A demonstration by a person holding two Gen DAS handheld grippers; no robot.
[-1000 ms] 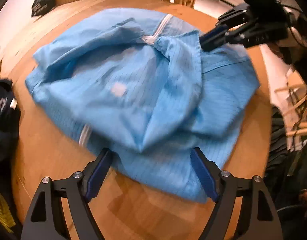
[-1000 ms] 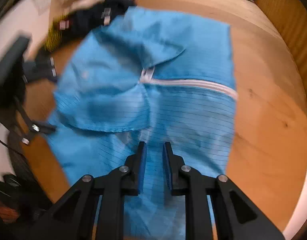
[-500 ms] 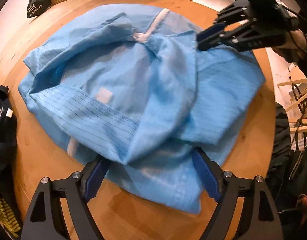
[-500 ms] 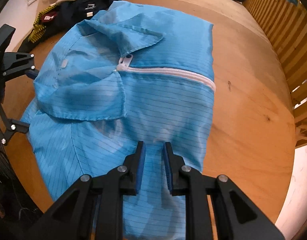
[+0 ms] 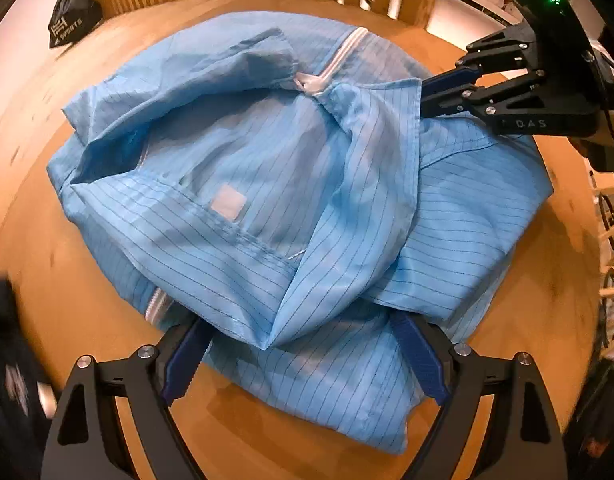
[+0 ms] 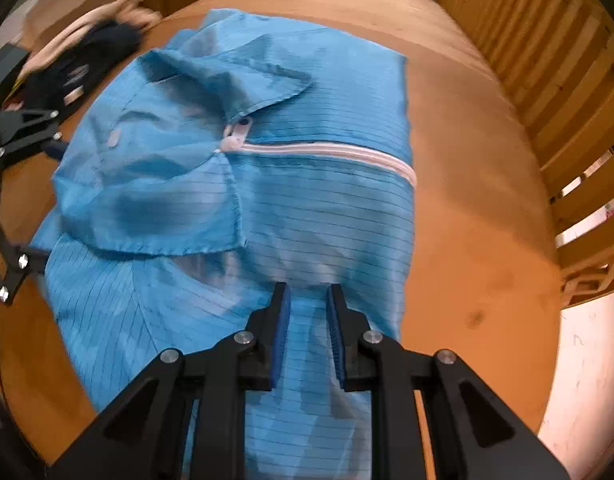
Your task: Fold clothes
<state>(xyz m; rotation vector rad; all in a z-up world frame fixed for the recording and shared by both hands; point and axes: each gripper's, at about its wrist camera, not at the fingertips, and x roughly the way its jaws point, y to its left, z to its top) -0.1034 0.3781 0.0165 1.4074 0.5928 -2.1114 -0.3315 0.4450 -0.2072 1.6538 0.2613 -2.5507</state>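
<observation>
Both claws are matte black frames with silver screws and ribbed blue pads: left claw (image 5: 303, 354), right claw (image 6: 307, 330) lettered "DAS"

Crumpled light-blue pinstriped zip garment (image 5: 267, 200) covering the middle of the round wooden table (image 5: 547, 300), bare wood free along the rim; black drawstring bag (image 5: 73, 22) at the far edge by the slatted wooden railing (image 6: 547, 80); dark clothes (image 6: 83, 68) piled at another edge.
</observation>
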